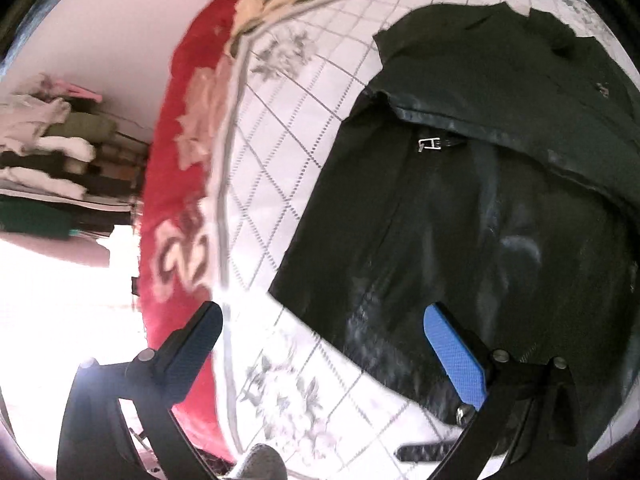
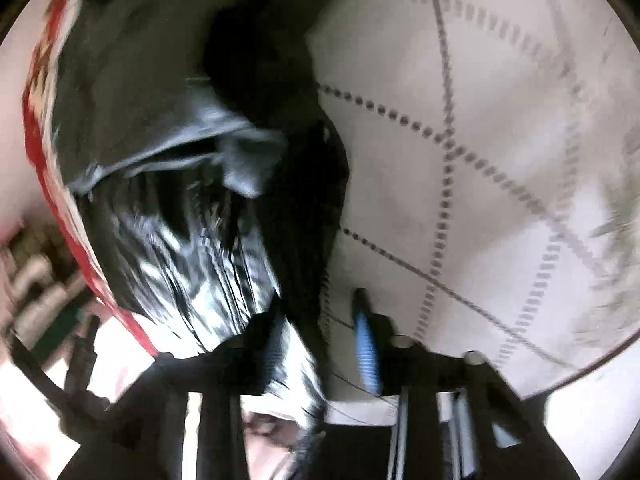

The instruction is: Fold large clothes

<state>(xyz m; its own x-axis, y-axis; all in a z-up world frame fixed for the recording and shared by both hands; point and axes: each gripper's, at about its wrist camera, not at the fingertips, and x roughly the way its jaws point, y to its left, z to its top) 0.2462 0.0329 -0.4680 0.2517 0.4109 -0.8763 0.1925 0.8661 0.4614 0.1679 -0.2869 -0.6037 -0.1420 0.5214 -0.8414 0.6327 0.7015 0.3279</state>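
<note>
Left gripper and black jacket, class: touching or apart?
Cannot tell. In the left wrist view the left gripper is open beside the black jacket; one blue pad overlaps it, but contact is unclear.

The glossy black leather jacket [image 1: 460, 216] lay on a white quilted sheet [image 1: 288, 152] with grey grid lines and flowers, over a red blanket [image 1: 176, 184] with cream blossoms.

From the left wrist view, you have bare quilted bed [image 1: 280, 184] from 9 to 12 o'clock; the black jacket [image 1: 480, 220] blocks 1 to 4.
</note>
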